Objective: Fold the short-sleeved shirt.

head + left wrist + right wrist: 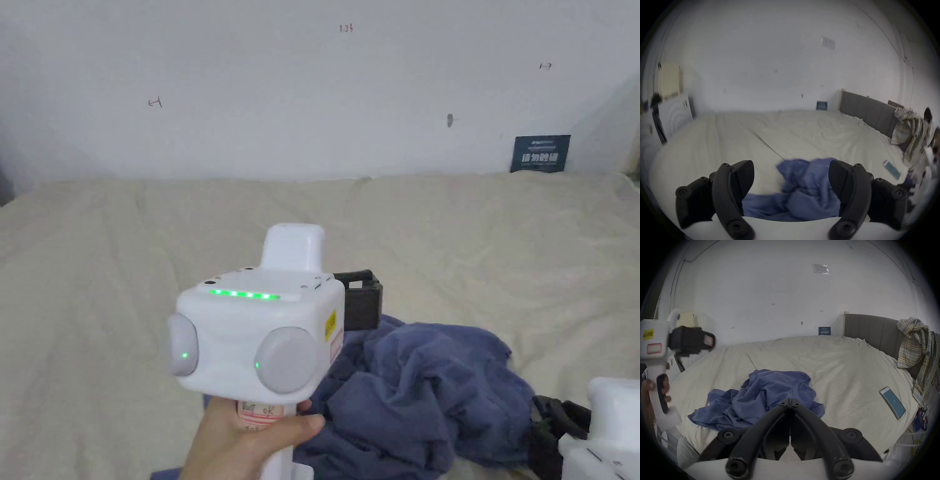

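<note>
shirt (pixel 763 395), blue and crumpled, lies in a heap near the front edge of the bed (pixel 843 363). left gripper (pixel 791 173) hovers above it, jaws spread wide, grasping nothing. right gripper (pixel 790 401) sits at the shirt's near right, jaws clenched together, empty.

A plain white wall (pixel 312 94) rises behind a wide bed (pixel 112 262) covered with a creased cream sheet (pixel 843 363). A small dark blue sign (pixel 540 153) leans against the wall where it meets the bed. In the right gripper view a grey padded headboard (pixel 870 327) stands at the bed's right end, with a plaid shirt (pixel 914 344) draped over it. A phone (pixel 892 402) lies on the sheet near that end. The light is soft and even.
</note>
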Demonstrator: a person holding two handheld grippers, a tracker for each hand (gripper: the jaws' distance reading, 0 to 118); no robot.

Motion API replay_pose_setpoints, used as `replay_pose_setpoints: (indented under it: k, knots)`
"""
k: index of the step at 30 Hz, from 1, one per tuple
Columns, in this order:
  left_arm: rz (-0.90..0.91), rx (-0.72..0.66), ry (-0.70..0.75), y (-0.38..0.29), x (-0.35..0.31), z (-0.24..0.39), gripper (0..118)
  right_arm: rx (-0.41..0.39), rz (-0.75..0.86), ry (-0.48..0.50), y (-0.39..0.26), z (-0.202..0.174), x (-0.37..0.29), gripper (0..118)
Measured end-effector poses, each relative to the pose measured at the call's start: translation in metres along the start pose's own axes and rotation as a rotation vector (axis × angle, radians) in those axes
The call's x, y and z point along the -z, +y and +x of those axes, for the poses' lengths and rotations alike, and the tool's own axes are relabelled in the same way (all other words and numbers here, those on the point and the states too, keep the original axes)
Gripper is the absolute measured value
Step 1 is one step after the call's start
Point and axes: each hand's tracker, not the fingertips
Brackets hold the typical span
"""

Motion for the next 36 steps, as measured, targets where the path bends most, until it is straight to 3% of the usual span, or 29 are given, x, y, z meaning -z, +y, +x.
replay_pose_setpoints:
  k: [2,4,6,8,10,11,12,13,14,16,19,23,27,28,29,30,31,36]
  knots:
    - [0.091,0.198,0.022,-0.003,-0.021,-0.017,96,-0.017,0.006,0.011,0.002,-0.008,-0.003,0]
    - [0.000,0.239,0.119,-0.003,-0.035,-0.030,96,-0.027,0.019,0.019,0.002,-0.016,-0.007,0]
    - [-0.062,0.042,0.166,-0.017,-0.044,-0.055,96,-0.032,0.022,0.039,0.003,-0.023,-0.008,0]
    - [-0.056,-0.154,0.083,-0.037,-0.054,-0.085,96,-0.048,0.019,0.057,0.003,-0.032,-0.007,0]
    - [-0.049,-0.247,0.074,-0.053,-0.059,-0.100,93,-0.073,0.017,0.064,0.002,-0.040,-0.007,0]
    - [-0.057,-0.273,0.080,-0.061,-0.061,-0.106,81,-0.085,0.016,0.067,0.002,-0.044,-0.007,0]
    - [-0.085,-0.220,0.126,-0.067,-0.059,-0.105,59,-0.090,0.011,0.077,0.001,-0.047,-0.006,0]
    - [-0.114,-0.137,0.212,-0.075,-0.057,-0.107,19,-0.094,0.009,0.085,0.000,-0.050,-0.005,0]
    - [-0.178,-0.068,0.290,-0.080,-0.050,-0.106,2,-0.099,0.008,0.091,0.000,-0.053,-0.004,0]
    - [-0.212,-0.039,0.279,-0.092,-0.045,-0.110,1,-0.107,0.001,0.092,0.000,-0.057,-0.001,0]
    - [-0.250,-0.150,0.193,-0.105,-0.034,-0.117,0,-0.116,-0.007,0.100,0.001,-0.061,0.004,0]
    - [-0.301,-0.155,0.185,-0.111,-0.008,-0.124,0,-0.137,-0.017,0.099,0.003,-0.066,0.013,0]
    - [-0.374,-0.188,0.071,-0.100,0.036,-0.132,0,-0.140,-0.029,0.098,0.004,-0.068,0.027,0]
    - [-0.417,-0.171,0.070,-0.097,0.055,-0.132,8,-0.140,-0.040,0.093,0.004,-0.068,0.032,0]
    - [-0.465,-0.145,0.064,-0.095,0.072,-0.135,31,-0.140,-0.047,0.093,0.003,-0.068,0.037,0]
    - [-0.467,-0.166,0.040,-0.096,0.088,-0.137,60,-0.139,-0.054,0.093,0.003,-0.068,0.041,0]
    - [-0.493,-0.173,0.023,-0.096,0.106,-0.138,76,-0.134,-0.062,0.093,0.003,-0.067,0.045,0]
    - [-0.650,-0.065,0.011,-0.110,0.165,-0.132,76,-0.129,-0.104,0.091,0.001,-0.063,0.061,0]
